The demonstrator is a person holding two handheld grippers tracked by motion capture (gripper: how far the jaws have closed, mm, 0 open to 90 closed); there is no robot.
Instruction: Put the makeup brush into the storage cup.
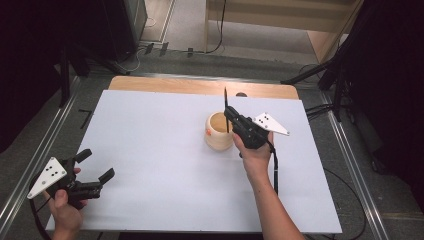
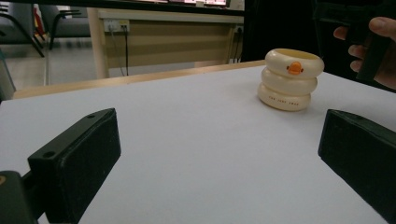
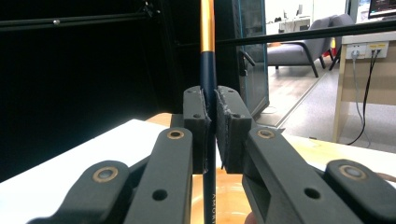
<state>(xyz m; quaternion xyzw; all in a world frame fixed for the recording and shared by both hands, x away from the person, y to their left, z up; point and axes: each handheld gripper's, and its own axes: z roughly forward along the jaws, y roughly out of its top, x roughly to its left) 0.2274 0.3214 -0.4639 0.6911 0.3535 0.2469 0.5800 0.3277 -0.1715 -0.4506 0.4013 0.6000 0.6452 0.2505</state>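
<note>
So the pen [image 3: 208, 70] is pinched upright in the right gripper [image 3: 210, 126], jaws squeezed tight on its dark barrel, and its lower end hangs right over the mouth of the cream cup [image 1: 218, 131] with the little orange duck face, mid-table. The left gripper [image 1: 95, 165] sits well off by the near left corner of the white table [image 1: 150, 150], jaws wide apart and holding nothing.

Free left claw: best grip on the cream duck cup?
Probably the upper ring of the cup, across its width from the open left side, with the claw level. It stands upright on the white table with stacked bulging rings, so the groove under the top ring should seat the pads. The right claw holds a pen over the mouth, so coming from above looks blocked.
</note>
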